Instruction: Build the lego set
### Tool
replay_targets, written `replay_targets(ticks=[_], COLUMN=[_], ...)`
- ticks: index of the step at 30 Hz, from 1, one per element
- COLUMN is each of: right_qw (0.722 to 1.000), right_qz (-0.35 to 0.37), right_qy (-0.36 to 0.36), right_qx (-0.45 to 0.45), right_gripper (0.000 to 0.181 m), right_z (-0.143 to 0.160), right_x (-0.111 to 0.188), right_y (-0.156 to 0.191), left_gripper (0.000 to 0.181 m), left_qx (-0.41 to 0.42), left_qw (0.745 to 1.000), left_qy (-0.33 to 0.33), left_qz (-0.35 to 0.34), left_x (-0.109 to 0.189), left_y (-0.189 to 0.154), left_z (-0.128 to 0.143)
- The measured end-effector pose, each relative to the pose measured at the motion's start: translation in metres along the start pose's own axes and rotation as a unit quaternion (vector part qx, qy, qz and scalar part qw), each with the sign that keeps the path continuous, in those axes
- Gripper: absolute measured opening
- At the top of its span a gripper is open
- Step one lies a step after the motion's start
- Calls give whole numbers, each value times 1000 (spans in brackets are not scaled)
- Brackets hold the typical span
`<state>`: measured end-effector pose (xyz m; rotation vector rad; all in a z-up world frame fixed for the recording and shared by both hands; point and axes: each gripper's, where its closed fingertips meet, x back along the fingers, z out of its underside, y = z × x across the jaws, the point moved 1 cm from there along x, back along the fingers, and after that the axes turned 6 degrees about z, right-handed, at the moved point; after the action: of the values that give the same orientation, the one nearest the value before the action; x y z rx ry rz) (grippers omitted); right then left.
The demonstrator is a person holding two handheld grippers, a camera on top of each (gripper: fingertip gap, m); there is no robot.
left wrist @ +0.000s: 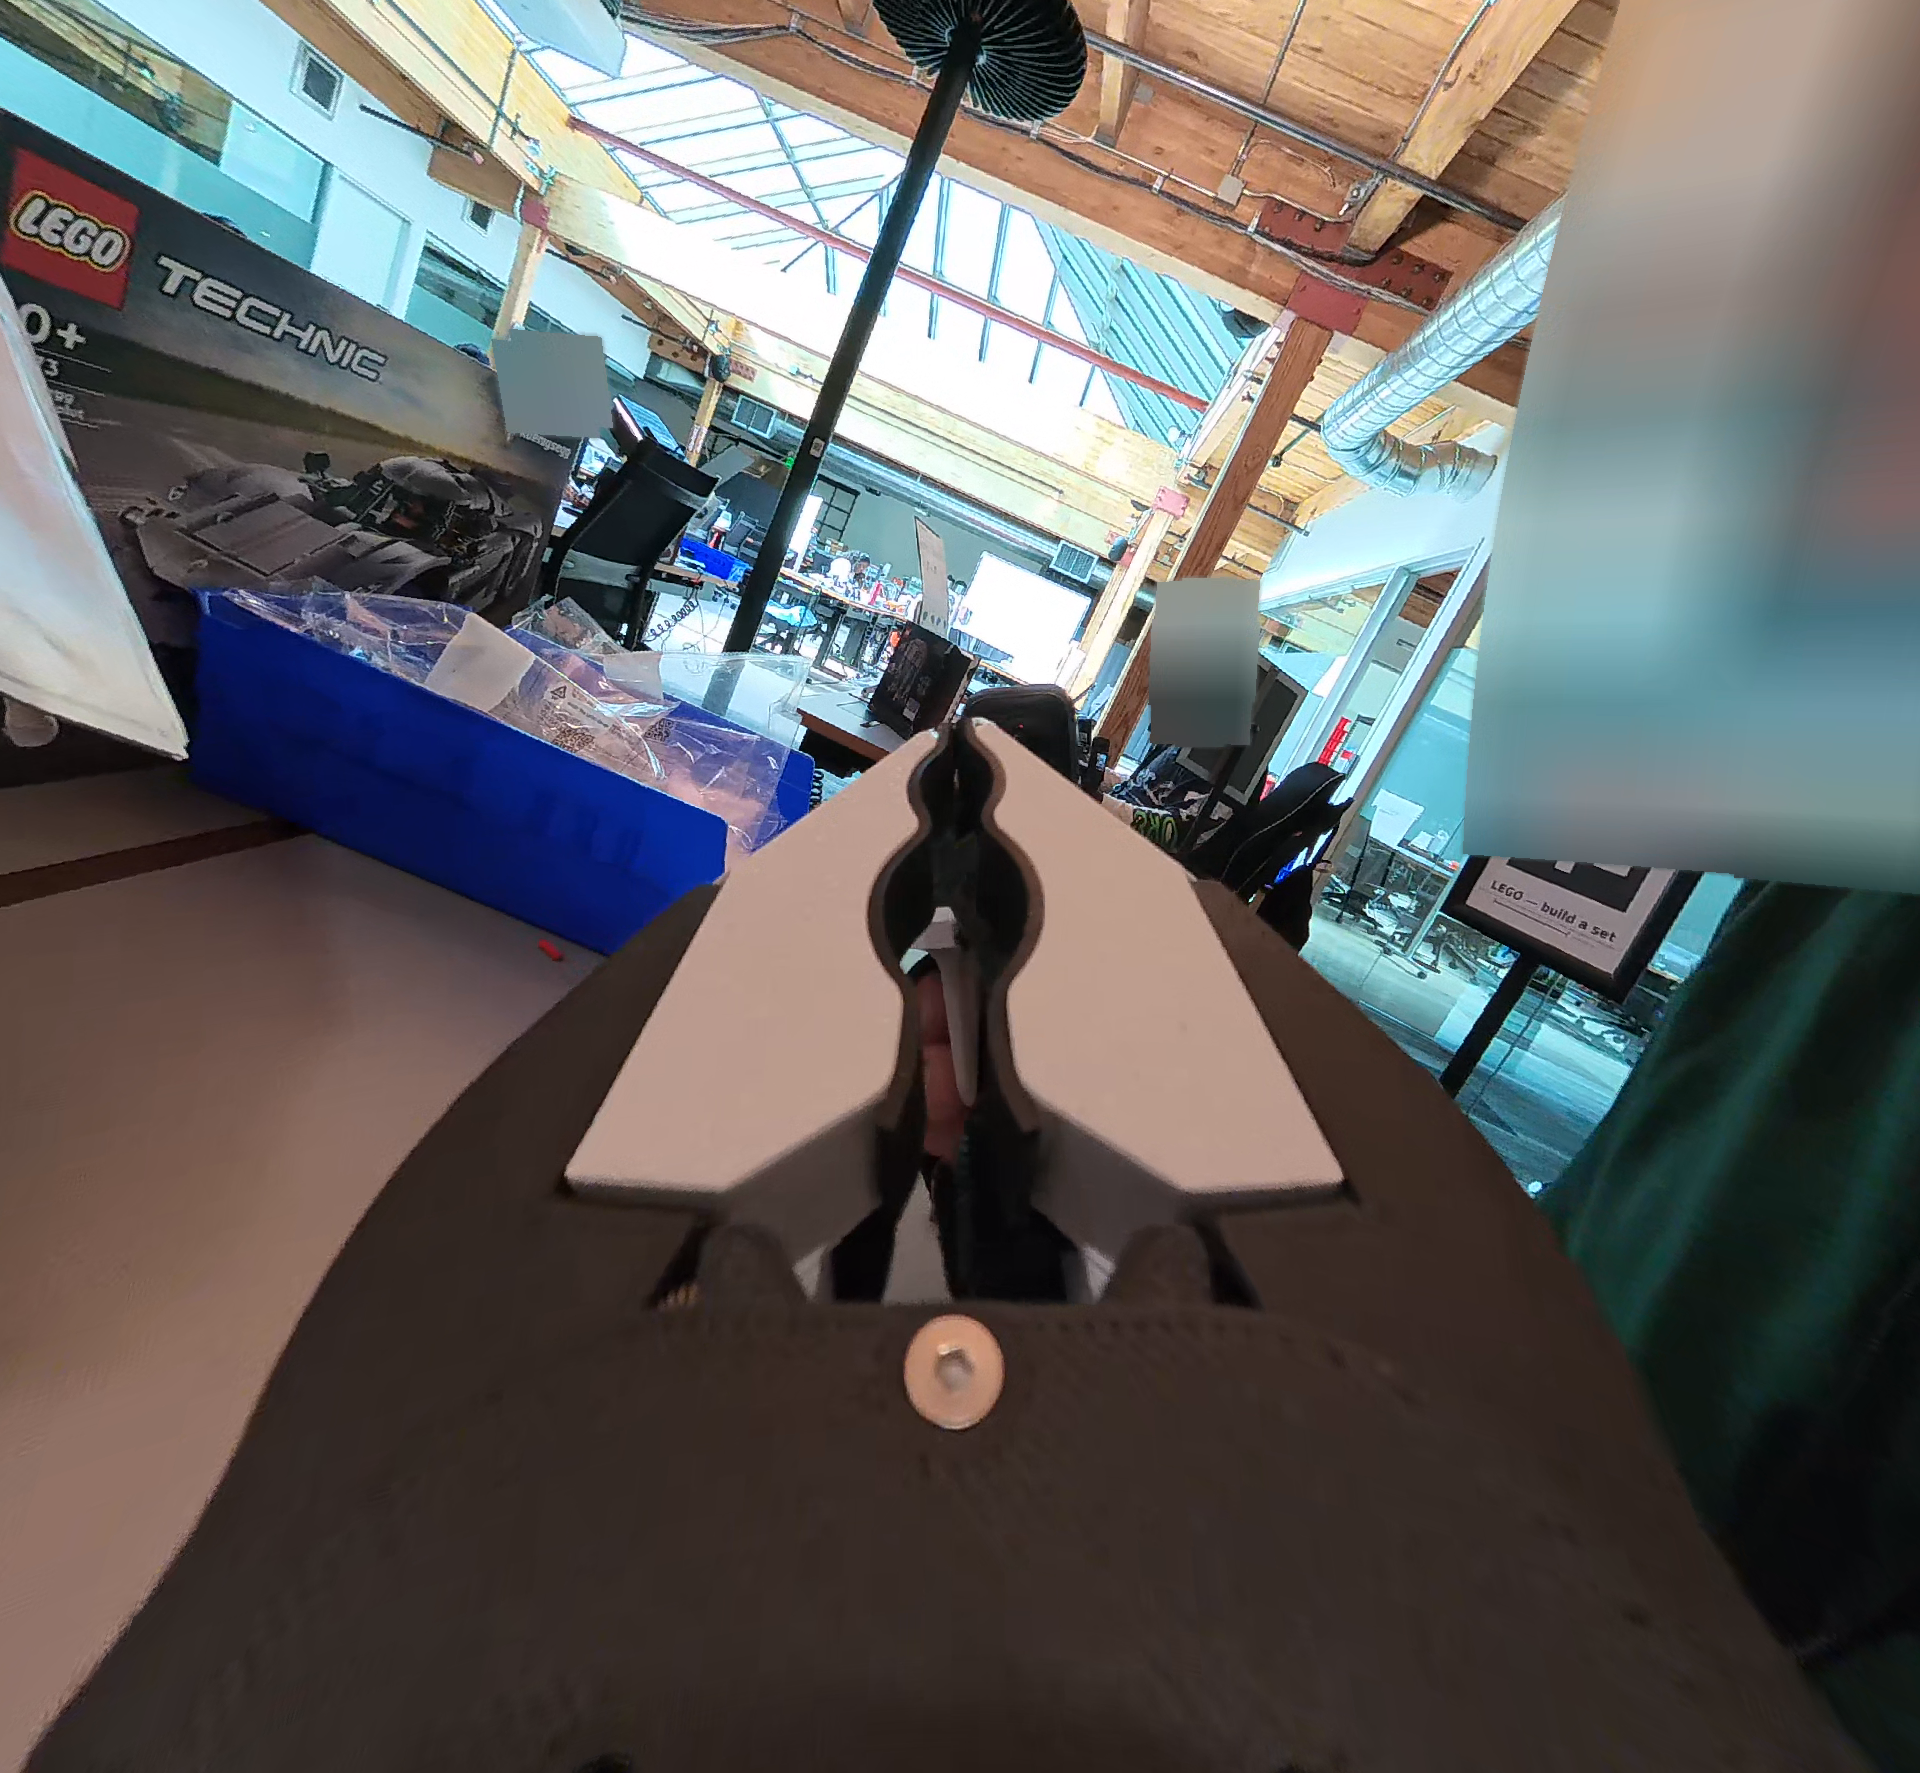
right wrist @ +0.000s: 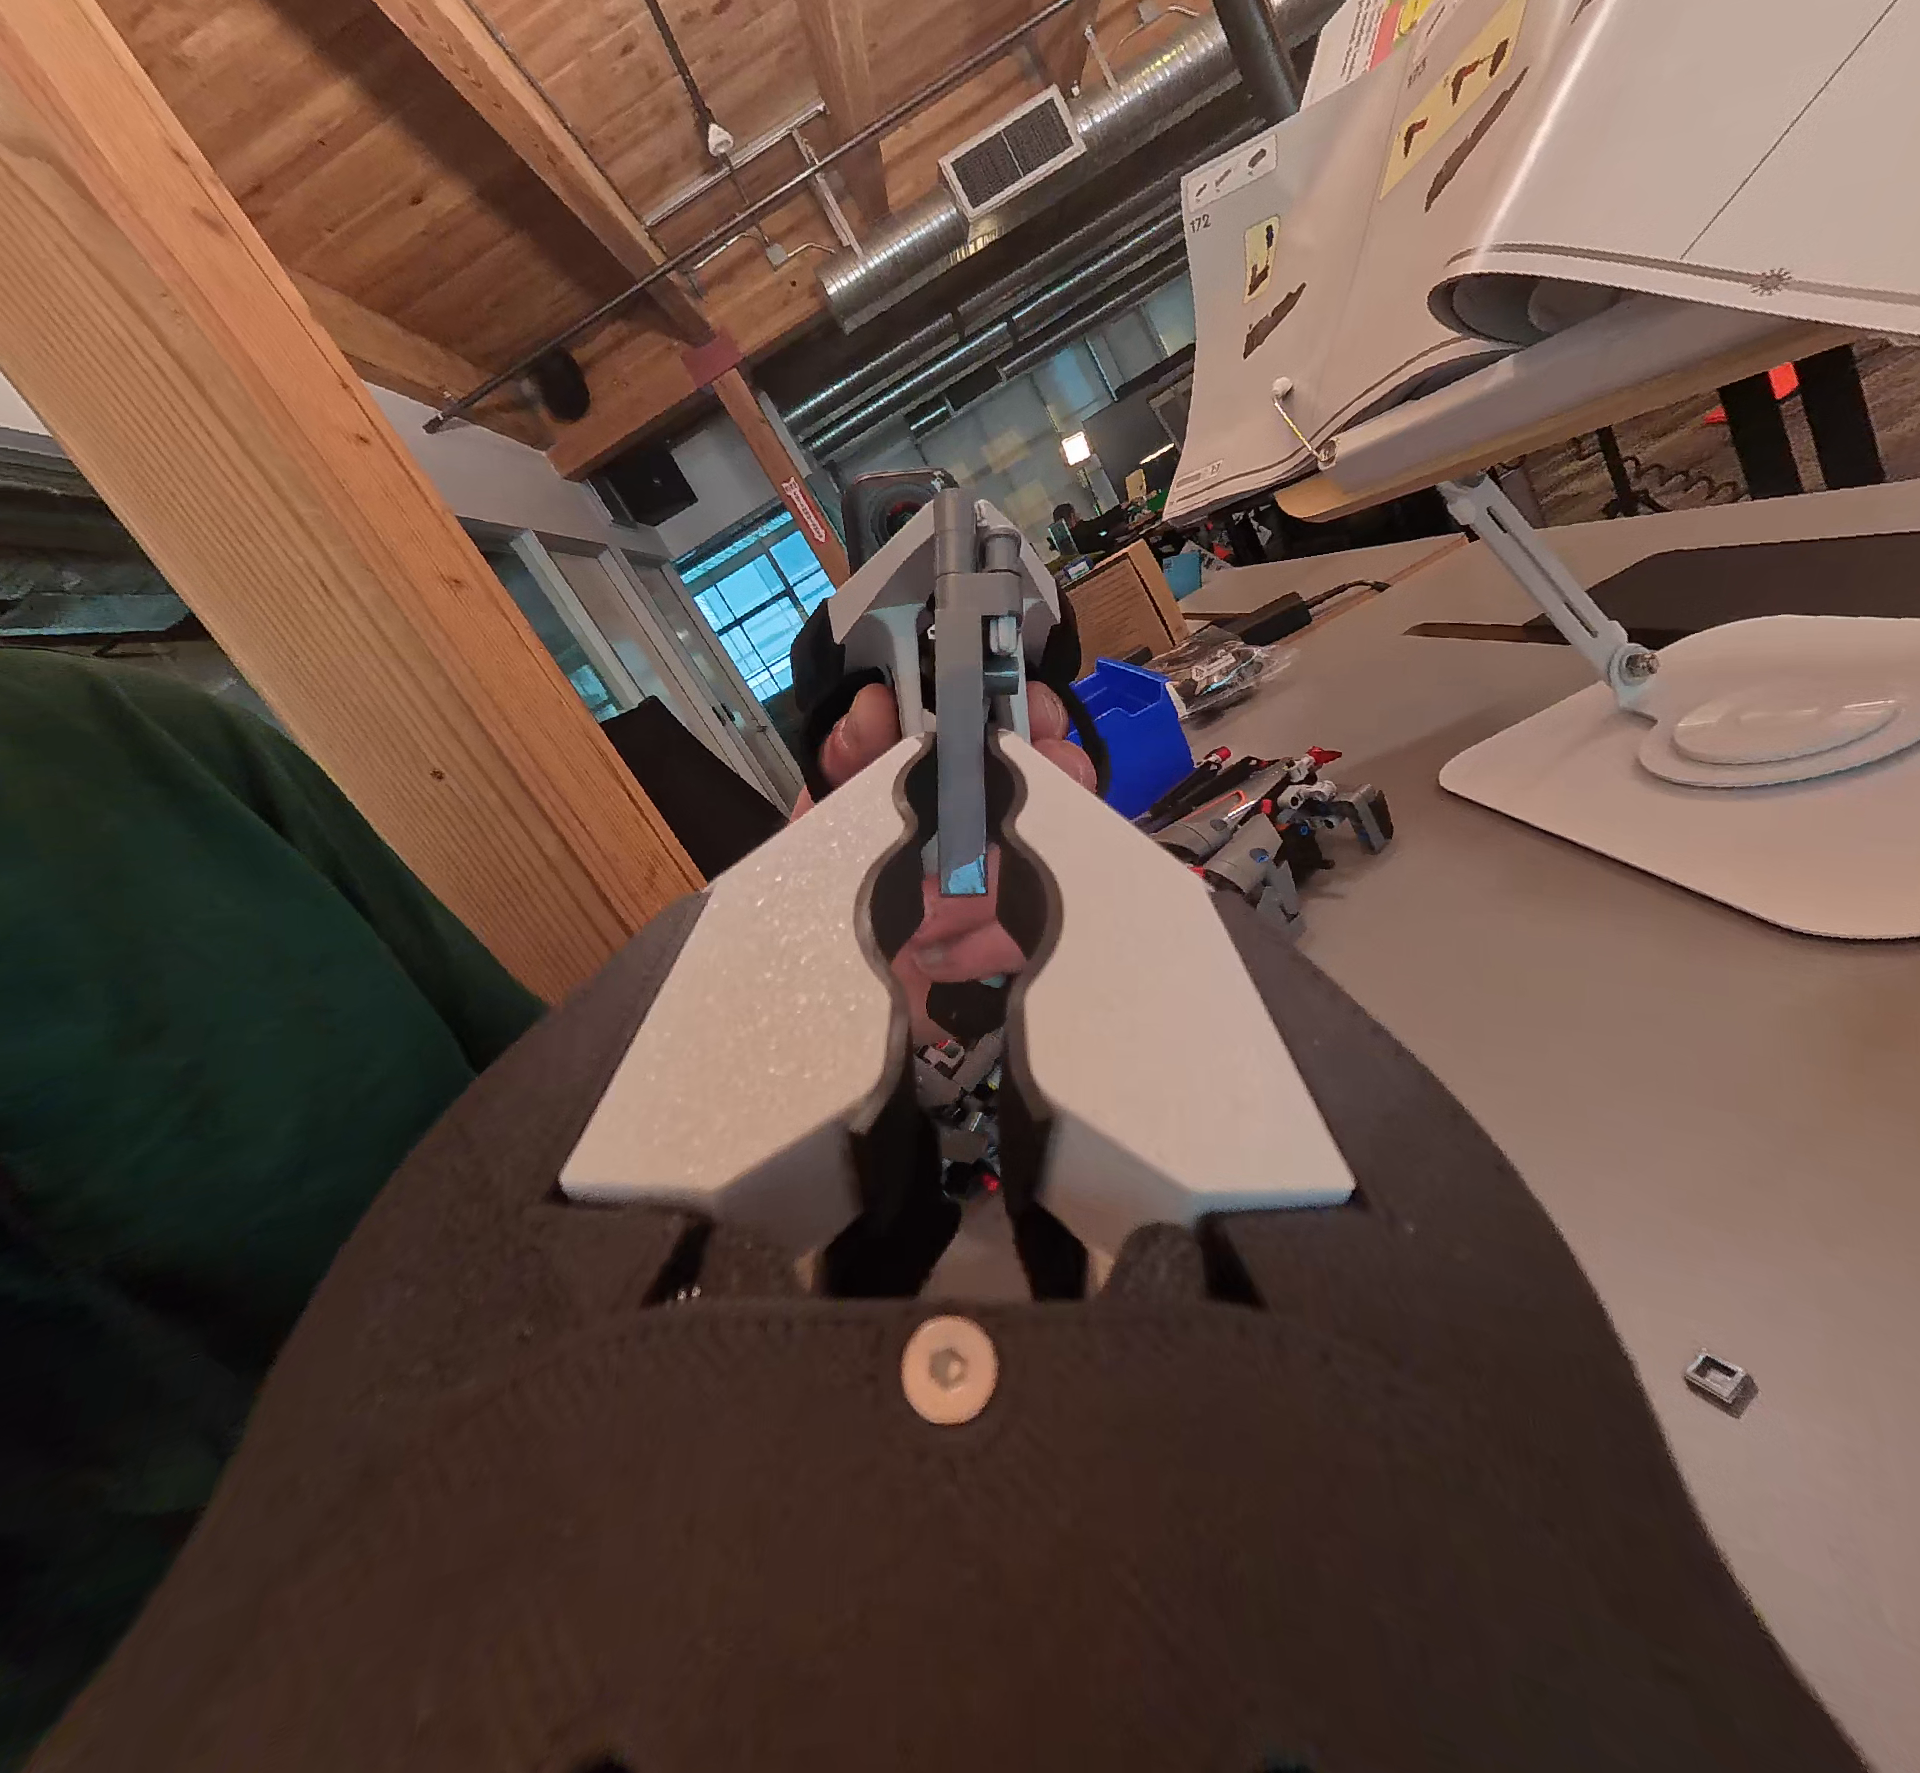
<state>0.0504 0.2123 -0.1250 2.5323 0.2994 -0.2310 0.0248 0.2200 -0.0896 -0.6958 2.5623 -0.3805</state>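
Note:
My right gripper [right wrist: 961,759] is shut on a long dark grey lego piece [right wrist: 958,788] with light grey pins at its far end. It holds the piece in the air, pointing away. My left gripper [right wrist: 961,570] faces it tip to tip, with the far end of the same piece between its white fingers [right wrist: 883,596]. A hand [right wrist: 862,736] shows behind it. In the left wrist view my left gripper [left wrist: 956,741] has its jaws together, and a thin grey sliver of the piece [left wrist: 951,980] shows in the gap.
A partly built model and loose parts [right wrist: 1257,830] lie on the grey table [right wrist: 1558,1100]. An open instruction booklet [right wrist: 1507,165] sits on a white stand [right wrist: 1714,767]. A small grey part [right wrist: 1720,1385] lies near. A blue bin of bags [left wrist: 416,767] and the set's box [left wrist: 260,393] stand left. My right fingertips sit around 4 cm from my left ones.

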Motion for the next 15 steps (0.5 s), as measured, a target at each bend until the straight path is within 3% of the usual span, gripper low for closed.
replay_targets(ticks=[4,6,11,15], right_qw=[999,993,936,906], right_qz=[26,78,232,273], right_qy=[-4,-13,24,52], right_qx=[32,89,264,320], right_gripper=[5,5,6,5], right_z=[-3,-8,-12,-7], right_x=[2,5,12,9], right_y=[-2,-7,-22,-25], left_gripper=[0,0,1,11], left_qx=[5,6,22,24], left_qw=[1000,999,999,999], left_qy=[-2,-5,-12,-6], left_qz=[-13,-37,-41,-40], left_x=[2,5,6,2], left_y=[5,13,18,17], left_z=[0,0,2,6])
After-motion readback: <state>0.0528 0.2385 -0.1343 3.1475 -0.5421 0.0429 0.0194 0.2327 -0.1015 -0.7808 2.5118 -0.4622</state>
